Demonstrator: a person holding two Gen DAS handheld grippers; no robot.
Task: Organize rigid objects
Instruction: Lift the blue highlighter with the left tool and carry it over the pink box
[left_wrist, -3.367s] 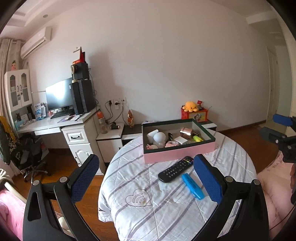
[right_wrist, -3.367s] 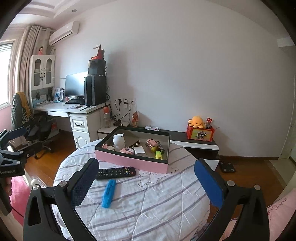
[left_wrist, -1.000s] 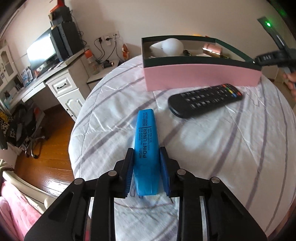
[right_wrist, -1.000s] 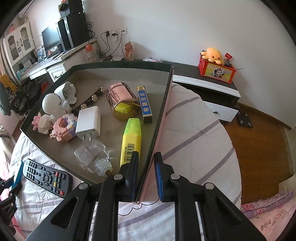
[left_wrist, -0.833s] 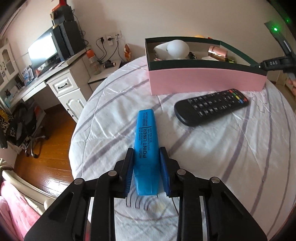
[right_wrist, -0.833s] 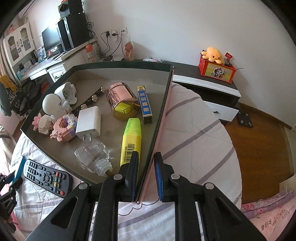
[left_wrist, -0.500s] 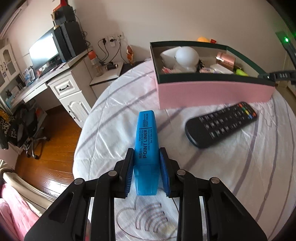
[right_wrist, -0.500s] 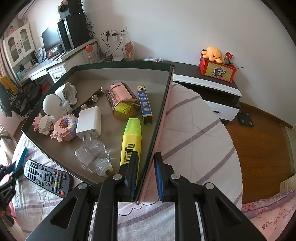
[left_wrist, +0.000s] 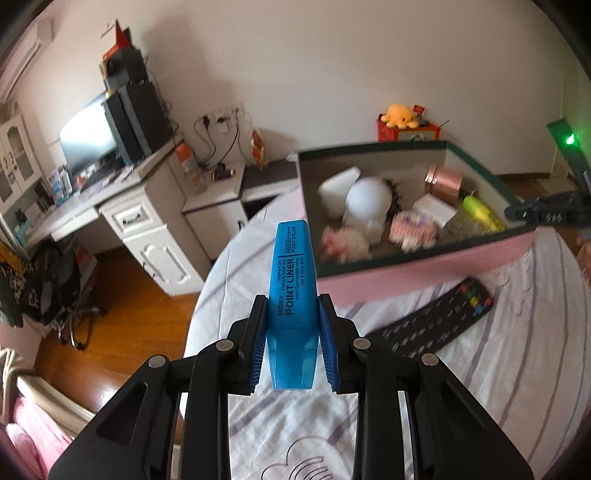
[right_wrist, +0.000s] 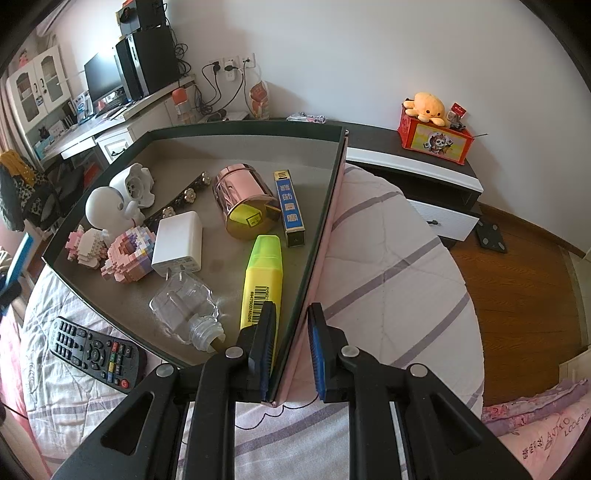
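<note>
Left gripper (left_wrist: 291, 339): clamped on a blue highlighter (left_wrist: 292, 295), blue pads pressing both flanks of the barrel, cap end aimed at the box; pen held clear of the bedding.
Right gripper (right_wrist: 290, 347): pinched tight on the near right wall of the pink box (right_wrist: 328, 236), one finger inside, one outside.
Box contents: yellow highlighter (right_wrist: 261, 280) lying just inside the gripped wall; rose-gold tin (right_wrist: 243, 201) on its side; slim blue carton (right_wrist: 289, 205) beside it; white charger (right_wrist: 178, 242); clear glass bottle (right_wrist: 184, 306) near the front wall; pink block figures (right_wrist: 127, 254); white round-headed figurine (right_wrist: 107, 206) towards the far left corner.
Remote control (right_wrist: 94, 350): black, flat on the cover outside the box's front wall, apart from both tools.
Surface: round table under a white quilted cover (right_wrist: 399, 280) with lilac stripes.
Backdrop: white desk (left_wrist: 122, 206) with monitor and black speakers along the wall; orange plush octopus (right_wrist: 424, 105) atop a red box on a low cabinet; wooden floor.
Focus: left wrist view blurred over the box; small labels there unreadable.
</note>
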